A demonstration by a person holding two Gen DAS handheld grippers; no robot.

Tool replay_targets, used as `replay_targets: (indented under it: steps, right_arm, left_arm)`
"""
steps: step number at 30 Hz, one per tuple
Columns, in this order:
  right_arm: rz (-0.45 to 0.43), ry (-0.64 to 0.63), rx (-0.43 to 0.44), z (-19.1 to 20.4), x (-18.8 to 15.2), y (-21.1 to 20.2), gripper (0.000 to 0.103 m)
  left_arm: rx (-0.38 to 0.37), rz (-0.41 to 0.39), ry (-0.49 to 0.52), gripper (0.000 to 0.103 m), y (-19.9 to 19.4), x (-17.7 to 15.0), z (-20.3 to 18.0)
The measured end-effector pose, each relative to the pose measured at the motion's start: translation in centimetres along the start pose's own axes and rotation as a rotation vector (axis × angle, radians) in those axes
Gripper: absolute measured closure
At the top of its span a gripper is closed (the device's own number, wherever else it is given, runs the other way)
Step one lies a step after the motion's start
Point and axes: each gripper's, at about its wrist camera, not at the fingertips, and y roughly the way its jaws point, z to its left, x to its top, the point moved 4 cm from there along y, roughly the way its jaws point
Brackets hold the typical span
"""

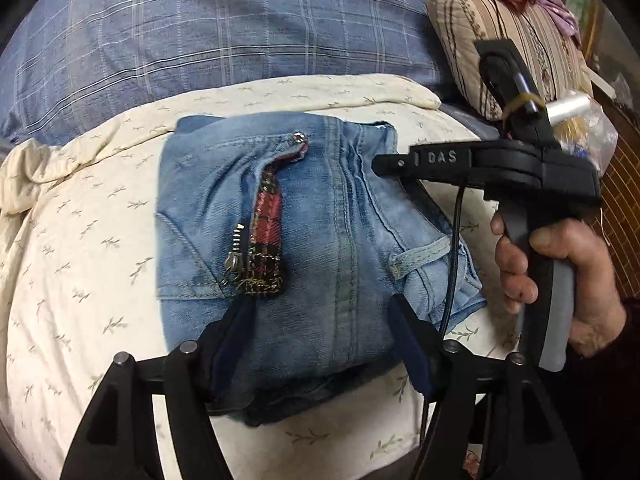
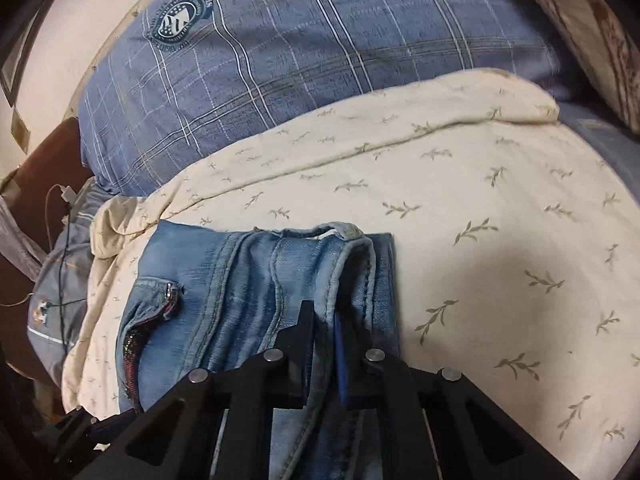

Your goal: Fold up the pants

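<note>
We see the pants (image 1: 320, 248), folded into a compact denim bundle, at the centre of the left wrist frame on the cream leaf-print bedspread (image 1: 80, 240). Our left tongs (image 1: 320, 320) stand apart at the bundle's lower edge. In the right wrist frame, our right tongs (image 2: 326, 344) sit nearly together, clamped on a denim fold at lower centre. A blue plaid pillow (image 2: 320, 60) fills the top.
</note>
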Motion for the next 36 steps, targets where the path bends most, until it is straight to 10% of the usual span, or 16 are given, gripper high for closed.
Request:
replay_targets:
  steps: [9,14,26,36]
  right_arm:
    - [-0.172,-0.020,0.050,0.5,-1.2,-6.3,0.088]
    - [-0.243,-0.092,0.131,3.0,-1.8,-8.7,0.088]
    - [0.047,-0.203,0.047,7.3,-4.5,-1.1,0.088]
    - [0.065,-0.196,0.108,5.9,-5.2,-1.4,0.088]
  left_arm:
    - [0.146,-0.151,-0.004,0.019,-7.2,0.1,2.8]
    - [0.218,-0.089,-0.100,0.019,-5.4,-0.2,6.3]
    - [0.243,0.022,-0.165,0.019,-0.2,-1.7,8.0]
    - [0.270,0.055,-0.180,0.018,-0.5,-1.6,7.3]
